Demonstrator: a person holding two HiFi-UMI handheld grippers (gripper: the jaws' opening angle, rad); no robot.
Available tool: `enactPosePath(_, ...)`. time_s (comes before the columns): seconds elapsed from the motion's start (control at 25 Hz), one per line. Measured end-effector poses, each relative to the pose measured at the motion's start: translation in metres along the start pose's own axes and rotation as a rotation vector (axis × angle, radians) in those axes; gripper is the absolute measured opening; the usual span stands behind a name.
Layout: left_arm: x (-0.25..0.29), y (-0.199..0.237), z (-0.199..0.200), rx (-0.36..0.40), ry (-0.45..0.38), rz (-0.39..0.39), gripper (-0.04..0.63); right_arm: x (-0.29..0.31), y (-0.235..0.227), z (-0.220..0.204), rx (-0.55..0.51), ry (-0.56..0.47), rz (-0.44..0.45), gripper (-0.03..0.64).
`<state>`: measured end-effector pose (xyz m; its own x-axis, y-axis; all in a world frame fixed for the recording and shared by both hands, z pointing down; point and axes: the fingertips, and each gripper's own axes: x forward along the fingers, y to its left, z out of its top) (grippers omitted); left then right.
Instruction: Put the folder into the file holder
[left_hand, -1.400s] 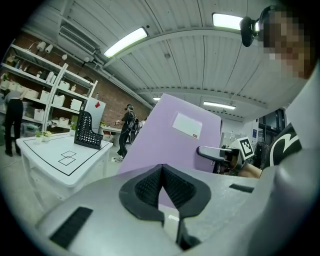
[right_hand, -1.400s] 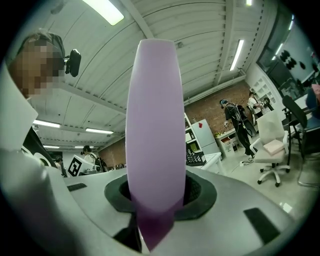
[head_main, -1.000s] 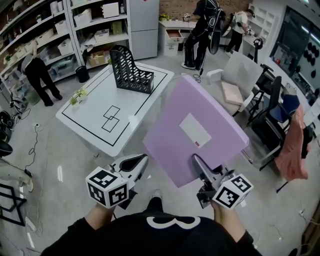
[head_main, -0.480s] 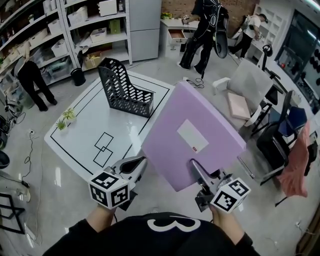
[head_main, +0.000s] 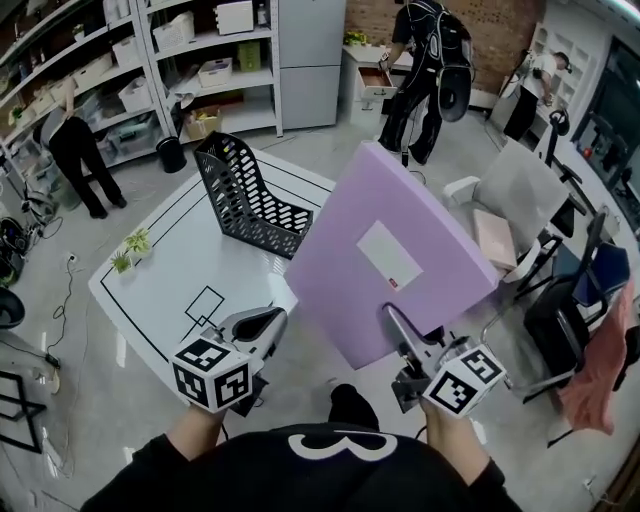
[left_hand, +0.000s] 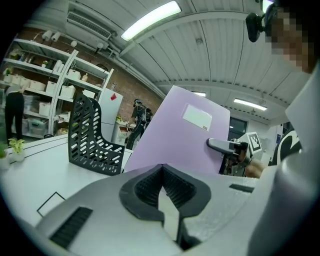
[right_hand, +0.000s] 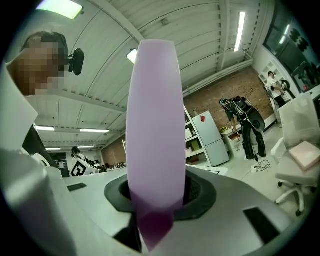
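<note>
Step in hand: carry. Large flat lilac folder with a white label (head_main: 400, 255) is up in the air, tilted, its lower edge clamped in the right gripper (head_main: 392, 320). The right gripper view shows the folder's edge running straight up from between the jaws.

Left gripper (head_main: 268, 320) has its jaws together with nothing in them. It sits low beside the folder, over the near corner of the white table with black line markings (head_main: 170, 270).

Black perforated plastic file holder (head_main: 245, 200) stands upright at the table's far side, empty, well apart from the folder.

Next move, as I judge it: bring the folder over the table, line its edge up with the holder's open top, then lower it in. The free gripper could steady the holder.

Against the earlier frame, table and holder sit lower and closer in the head view — the person has closed in. Grip and tilt are unchanged.
</note>
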<state>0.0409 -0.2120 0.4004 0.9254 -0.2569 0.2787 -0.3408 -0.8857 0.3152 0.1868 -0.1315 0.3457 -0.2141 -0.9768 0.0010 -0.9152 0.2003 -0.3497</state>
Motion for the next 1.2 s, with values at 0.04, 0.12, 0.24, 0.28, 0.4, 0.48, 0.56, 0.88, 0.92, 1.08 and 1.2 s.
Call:
enactPosePath(0.04,0.005,0.007,0.005,-0.004,-0.008,0.02,0.005,0.009,-0.008,0.004,-0.005,0.004,0.011,0.14)
enactPosePath(0.12,0.017,0.022,0.015,-0.02,-0.028,0.067,0.005,0.029,-0.025,0.012,-0.017,0.018,0.044,0.14)
enactPosePath(0.24,0.036,0.044,0.028,-0.053,-0.052,0.144,0.005,0.061,-0.051,0.028,-0.033,0.052,0.103,0.14)
enactPosePath(0.28,0.041,0.051,0.033,-0.062,-0.059,0.169,0.005,0.072,-0.058,0.033,-0.04,0.061,0.122,0.14)
enactPosePath(0.4,0.053,0.069,0.05,-0.083,-0.092,0.245,0.005,0.105,-0.076,0.05,-0.055,0.085,0.185,0.14)
enactPosePath(0.48,0.061,0.077,0.059,-0.091,-0.11,0.282,0.005,0.124,-0.086,0.059,-0.065,0.098,0.218,0.14)
enactPosePath(0.56,0.068,0.084,0.064,-0.096,-0.122,0.31,0.005,0.143,-0.093,0.067,-0.082,0.107,0.245,0.14)
enactPosePath(0.88,0.081,0.11,0.075,-0.104,-0.189,0.45,0.005,0.216,-0.102,0.086,-0.134,0.115,0.392,0.14)
enactPosePath(0.92,0.079,0.112,0.075,-0.106,-0.198,0.468,0.005,0.223,-0.102,0.086,-0.14,0.117,0.404,0.14)
enactPosePath(1.08,0.064,0.125,0.077,-0.117,-0.228,0.533,0.005,0.253,-0.089,0.087,-0.19,0.124,0.448,0.14)
enactPosePath(1.2,0.057,0.131,0.073,-0.129,-0.226,0.56,0.005,0.274,-0.08,0.085,-0.224,0.134,0.468,0.14)
